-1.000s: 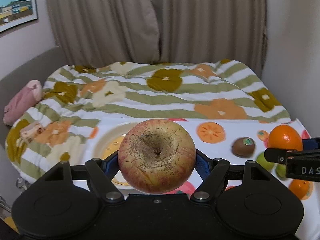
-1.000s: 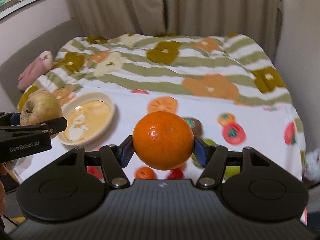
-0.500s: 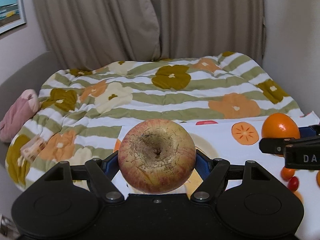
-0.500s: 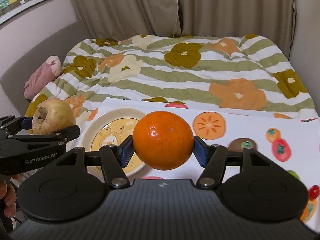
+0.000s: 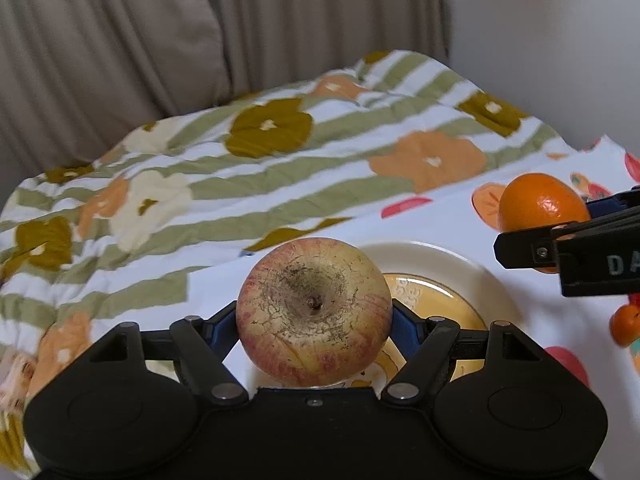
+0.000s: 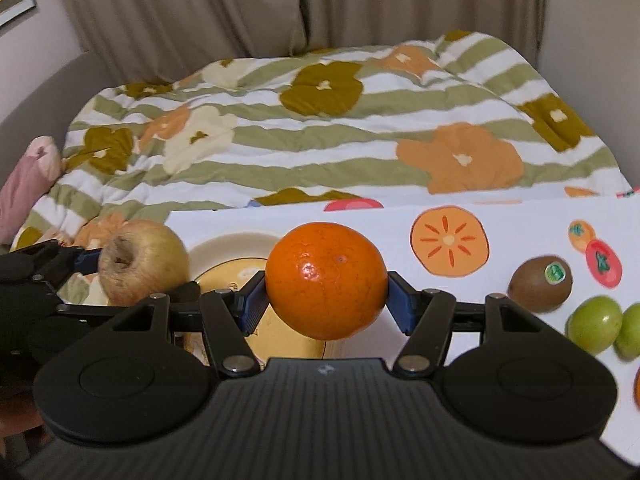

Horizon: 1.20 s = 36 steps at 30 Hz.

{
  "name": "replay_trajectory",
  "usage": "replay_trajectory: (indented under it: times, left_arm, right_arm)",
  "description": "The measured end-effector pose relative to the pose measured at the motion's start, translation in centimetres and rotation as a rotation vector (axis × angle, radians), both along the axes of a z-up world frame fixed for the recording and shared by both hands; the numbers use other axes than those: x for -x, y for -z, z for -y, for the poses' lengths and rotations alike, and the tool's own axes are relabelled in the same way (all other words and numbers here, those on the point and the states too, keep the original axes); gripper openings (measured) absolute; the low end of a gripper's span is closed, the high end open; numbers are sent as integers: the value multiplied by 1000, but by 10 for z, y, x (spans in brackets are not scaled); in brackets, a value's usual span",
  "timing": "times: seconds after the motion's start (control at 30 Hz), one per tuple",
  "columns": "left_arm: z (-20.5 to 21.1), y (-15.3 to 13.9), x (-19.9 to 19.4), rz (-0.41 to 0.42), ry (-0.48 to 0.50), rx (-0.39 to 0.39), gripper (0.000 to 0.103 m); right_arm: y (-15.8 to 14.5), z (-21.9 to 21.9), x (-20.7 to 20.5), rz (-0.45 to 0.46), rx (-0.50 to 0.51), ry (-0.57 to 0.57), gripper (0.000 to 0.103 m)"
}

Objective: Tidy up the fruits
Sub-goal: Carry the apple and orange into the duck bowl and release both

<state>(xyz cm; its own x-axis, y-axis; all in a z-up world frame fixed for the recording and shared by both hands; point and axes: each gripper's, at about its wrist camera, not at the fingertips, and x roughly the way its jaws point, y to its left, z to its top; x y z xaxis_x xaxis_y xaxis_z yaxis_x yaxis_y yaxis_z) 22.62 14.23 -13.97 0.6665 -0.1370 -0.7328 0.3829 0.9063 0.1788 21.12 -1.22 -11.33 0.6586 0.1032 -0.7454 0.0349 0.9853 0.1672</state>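
My left gripper [image 5: 314, 320] is shut on a yellow-red apple [image 5: 314, 312] and holds it above the near left part of a cream plate [image 5: 444, 256] with a yellow centre. My right gripper [image 6: 326, 296] is shut on an orange [image 6: 326, 280] and holds it over the plate's [image 6: 224, 246] right side. In the right wrist view the apple [image 6: 144, 266] and left gripper show at the left. In the left wrist view the orange [image 5: 540, 204] and right gripper show at the right.
The plate lies on a white fruit-print cloth [image 6: 500, 216] over a striped flowered quilt [image 6: 320, 140]. A kiwi [image 6: 540, 284] and two green fruits [image 6: 596, 324] lie at the right. A small orange fruit [image 5: 624, 322] lies right of the plate. Curtains hang behind.
Both grippers moved left and closer to the plate, fruits still held. The plate now lies under both fruits, and the kiwi has shifted right in the right wrist view.
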Motion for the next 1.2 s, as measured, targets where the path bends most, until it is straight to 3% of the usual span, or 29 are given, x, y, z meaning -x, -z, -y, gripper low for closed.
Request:
replay_trajectory:
  times: [0.23, 0.5, 0.57, 0.63, 0.9, 1.2]
  left_arm:
    - [9, 29, -20, -32, 67, -36, 79]
    - [14, 38, -29, -40, 109, -63, 81]
    - [10, 31, -23, -4, 120, -54, 99]
    - [5, 25, -18, 10, 127, -33, 102]
    - [-20, 10, -2, -13, 60, 1, 102]
    - [-36, 2, 19, -8, -19, 23, 102]
  right_arm:
    - [15, -6, -3, -31, 13, 35, 77]
    - [15, -9, -5, -32, 22, 49, 77]
    - [14, -9, -4, -30, 24, 46, 77]
    - [13, -9, -5, -25, 30, 34, 77]
    - [19, -20, -15, -23, 86, -80, 77]
    - [43, -47, -26, 30, 211, -298, 77]
